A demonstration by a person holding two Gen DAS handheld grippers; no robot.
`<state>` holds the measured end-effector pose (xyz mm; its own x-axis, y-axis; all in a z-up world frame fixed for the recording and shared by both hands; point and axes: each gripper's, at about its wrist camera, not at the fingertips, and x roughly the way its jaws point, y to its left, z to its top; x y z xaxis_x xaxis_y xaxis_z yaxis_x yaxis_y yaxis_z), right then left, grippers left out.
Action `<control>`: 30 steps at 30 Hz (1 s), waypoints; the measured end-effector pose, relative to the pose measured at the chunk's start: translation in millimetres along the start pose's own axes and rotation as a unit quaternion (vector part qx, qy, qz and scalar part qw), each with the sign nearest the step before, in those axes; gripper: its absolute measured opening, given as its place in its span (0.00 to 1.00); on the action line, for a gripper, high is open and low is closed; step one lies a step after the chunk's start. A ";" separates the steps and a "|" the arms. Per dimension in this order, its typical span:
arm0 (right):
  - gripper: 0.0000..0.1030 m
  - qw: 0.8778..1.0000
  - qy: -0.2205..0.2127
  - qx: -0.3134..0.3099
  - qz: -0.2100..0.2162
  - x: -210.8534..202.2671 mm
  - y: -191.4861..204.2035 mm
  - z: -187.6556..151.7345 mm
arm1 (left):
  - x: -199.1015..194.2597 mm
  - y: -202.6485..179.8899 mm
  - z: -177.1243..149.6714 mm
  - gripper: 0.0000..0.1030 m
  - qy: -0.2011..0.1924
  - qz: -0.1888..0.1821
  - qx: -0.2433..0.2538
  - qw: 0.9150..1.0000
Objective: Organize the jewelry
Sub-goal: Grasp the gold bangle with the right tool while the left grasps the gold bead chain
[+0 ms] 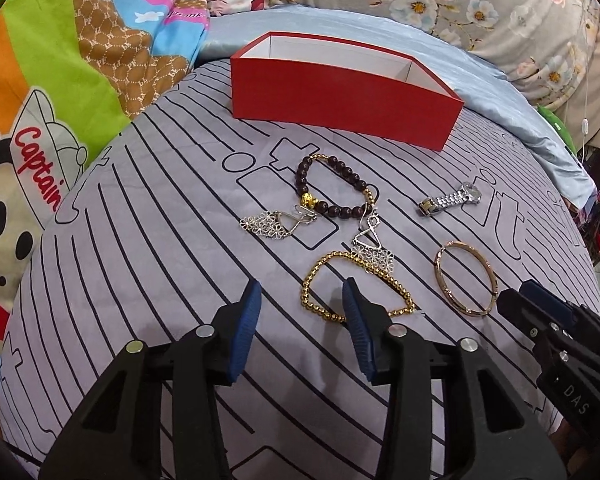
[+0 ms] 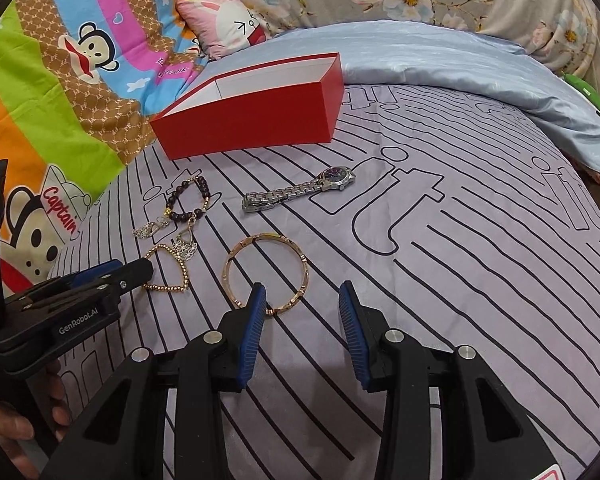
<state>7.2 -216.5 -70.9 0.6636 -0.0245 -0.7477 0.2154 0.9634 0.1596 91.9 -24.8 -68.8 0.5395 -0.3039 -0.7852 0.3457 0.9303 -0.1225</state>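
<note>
- Left wrist view: the left gripper (image 1: 302, 300) hangs low over the striped sheet (image 1: 140, 264), jaws apart with nothing between the pads. Its right finger (image 1: 356, 320) overlaps the near edge of the gold chain (image 1: 352, 284) (contact cannot be judged).
- An earring (image 1: 370, 248) lies across the chain's far side, its hook reaching the bead bracelet (image 1: 336, 188). A second earring (image 1: 276, 224) lies to the left, touching that bracelet's gold charm end.
- The bangle (image 1: 466, 278) lies right of the chain, apart from it. The watch (image 1: 452, 198) lies farther back, on its own.
- The red box (image 1: 340, 96) stands open beyond all the jewelry, white inside (its floor is hidden).
- The right gripper (image 1: 512, 300) enters at the right edge, its tip just beside the bangle.
- Right wrist view: the right gripper (image 2: 302, 300) is open and holds nothing. Its left finger (image 2: 256, 312) covers the near rim of the bangle (image 2: 266, 274); the right finger stands clear over bare sheet (image 2: 460, 280).
- The watch (image 2: 300, 192) lies beyond the bangle, the box (image 2: 252, 116) behind it.
- The chain (image 2: 168, 268), both earrings (image 2: 186, 246) and the bead bracelet (image 2: 188, 200) sit at left.
- The left gripper (image 2: 140, 270) comes in from the left at the chain, a hand (image 2: 20, 432) on its grip.
</note>
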 end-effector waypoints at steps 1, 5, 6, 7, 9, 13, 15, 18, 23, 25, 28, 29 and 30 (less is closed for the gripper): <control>0.37 1.000 0.000 -0.001 -0.001 1.1 -0.2 0.8 | 0.8 -0.6 0.3 0.34 -0.001 0.000 0.001 1.000; 0.37 1.000 0.003 -0.003 -0.001 6.0 1.3 4.8 | 2.7 -3.6 1.6 0.16 0.000 0.000 0.009 1.000; 0.37 1.000 0.003 -0.004 -0.001 7.4 1.7 6.1 | 3.2 -3.6 2.1 0.14 0.000 -0.001 0.010 1.000; 0.37 1.000 0.005 -0.005 0.000 9.4 2.5 7.3 | 3.6 -3.1 2.3 0.11 0.000 -0.001 0.009 1.000; 0.35 1.000 0.007 -0.007 0.000 12.5 3.6 8.8 | 3.7 -1.9 2.6 0.07 0.001 -0.005 0.008 1.000; 0.31 1.000 0.015 -0.007 0.001 18.8 4.4 11.4 | 4.0 0.7 3.5 0.04 0.004 -0.011 0.003 1.000; 0.27 1.000 0.018 -0.010 -0.001 20.5 5.5 12.9 | 4.0 0.6 3.0 0.04 0.003 -0.011 0.006 1.000; 0.22 1.000 0.020 -0.017 -0.008 22.6 7.6 14.3 | 4.0 0.7 2.9 0.04 0.004 -0.012 0.005 1.000; 0.04 0.999 0.022 -0.021 -0.016 25.2 8.8 15.3 | 3.7 1.8 3.5 0.03 0.007 -0.019 0.001 1.000; 0.03 1.000 0.023 -0.018 -0.013 25.3 7.7 15.5 | 3.0 1.6 3.6 0.03 0.007 -0.022 0.001 1.000; 0.03 1.000 0.023 -0.018 -0.011 25.5 7.7 15.6 | 1.8 1.5 3.5 0.03 0.008 -0.027 -0.001 1.000; 0.03 1.000 0.024 -0.018 -0.008 25.6 8.1 15.3 | 1.5 1.5 3.6 0.03 0.008 -0.027 -0.001 1.000; 0.04 0.999 0.025 -0.020 -0.003 25.4 8.2 15.0 | 1.6 1.3 3.4 0.03 0.008 -0.026 0.000 1.000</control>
<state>36.5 -213.2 -78.9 0.6252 -0.0187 -0.7802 0.1909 0.9730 0.1297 95.8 -24.7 -68.2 0.5082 -0.3485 -0.7876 0.3729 0.9133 -0.1635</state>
